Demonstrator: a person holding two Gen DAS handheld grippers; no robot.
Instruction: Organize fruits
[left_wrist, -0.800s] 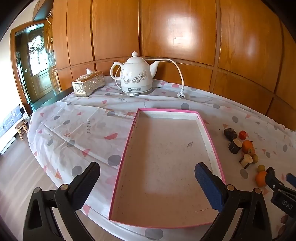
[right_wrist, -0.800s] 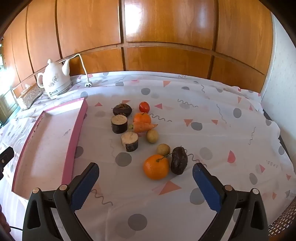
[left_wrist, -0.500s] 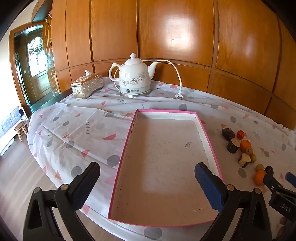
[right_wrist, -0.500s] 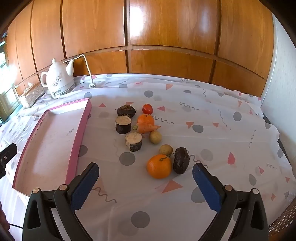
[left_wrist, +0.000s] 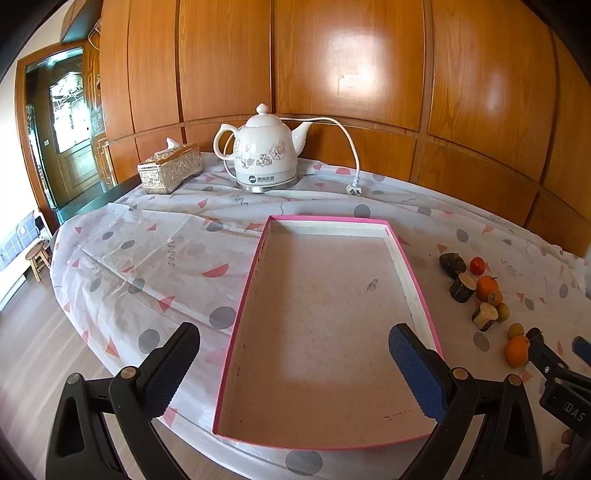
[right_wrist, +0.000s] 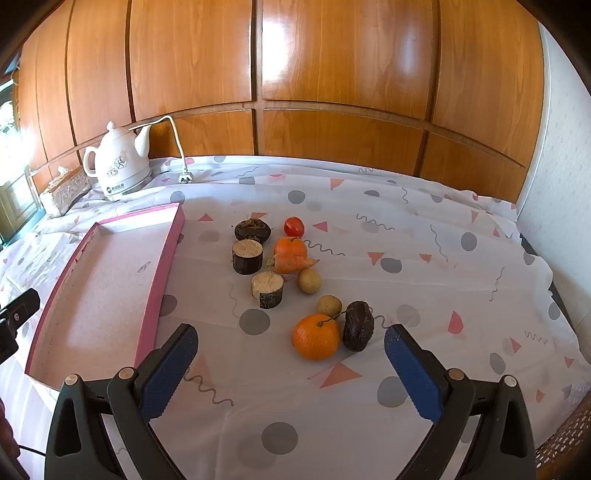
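Observation:
A pink-rimmed tray lies empty on the patterned tablecloth. Right of it sits a cluster of produce: an orange, a dark wrinkled fruit, two small tan fruits, a carrot, a second orange, a red tomato and three dark cut chunks. My left gripper is open and empty above the tray's near end. My right gripper is open and empty, just short of the near orange.
A white electric kettle with its cord and plug stands at the back. A gold tissue box sits left of it. Wood panelling runs behind the table. The table's left edge drops to the floor, where a small stool stands.
Both grippers have pulled back slightly from the table, so the tray and the fruit look a little farther off. Both stay open; nothing on the table has moved.

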